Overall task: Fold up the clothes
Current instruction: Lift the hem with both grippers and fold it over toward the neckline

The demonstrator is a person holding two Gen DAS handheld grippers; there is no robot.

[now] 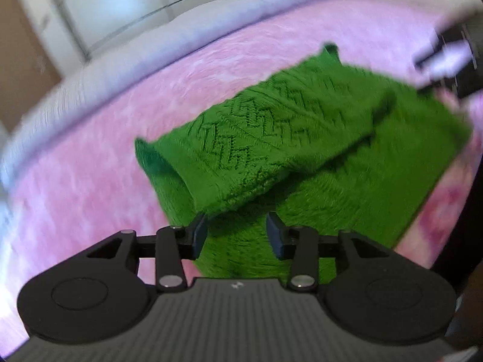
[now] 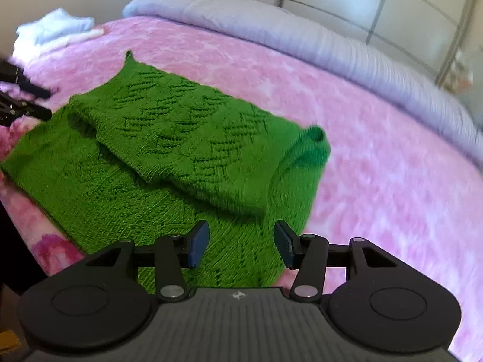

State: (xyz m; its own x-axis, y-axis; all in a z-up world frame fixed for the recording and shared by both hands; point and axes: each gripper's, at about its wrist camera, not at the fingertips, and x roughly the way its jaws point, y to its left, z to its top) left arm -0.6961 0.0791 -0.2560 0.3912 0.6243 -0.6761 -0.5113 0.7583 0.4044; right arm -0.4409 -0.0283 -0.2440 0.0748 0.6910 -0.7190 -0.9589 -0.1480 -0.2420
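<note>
Through my left wrist camera, my left gripper [image 1: 237,233] sits at the bottom centre with its fingers [image 1: 199,235] parted and nothing between them, only air above the green knit sweater [image 1: 271,138]. The sweater fills the middle of the frame, lying on the pink blanket [image 1: 90,166] of the bed. One panel, the one with the zigzag pattern, is laid over the plain knit part below, which I take to be a fold already made; that would explain why my fingers hover free just off the near edge. At the upper right, a dark, smeared shape is probably my other gripper, but blur makes it hard to be sure. The whole frame is soft with motion, and the sweater's right edge smears out.

Through my right wrist camera, my right gripper [image 2: 241,241] is at the bottom centre, fingers [image 2: 199,242] apart by a moderate gap and empty, poised over the near hem of the sweater. Here the folded panel runs from upper left to centre right, with a rolled cuff or collar at its right end. The tips of the left gripper show at the left edge. A grey duvet [image 2: 302,33] lies behind, and white cloth [image 2: 54,27] sits in the upper left, too small to identify. The sweater's near hem is hidden by my gripper body.
</note>
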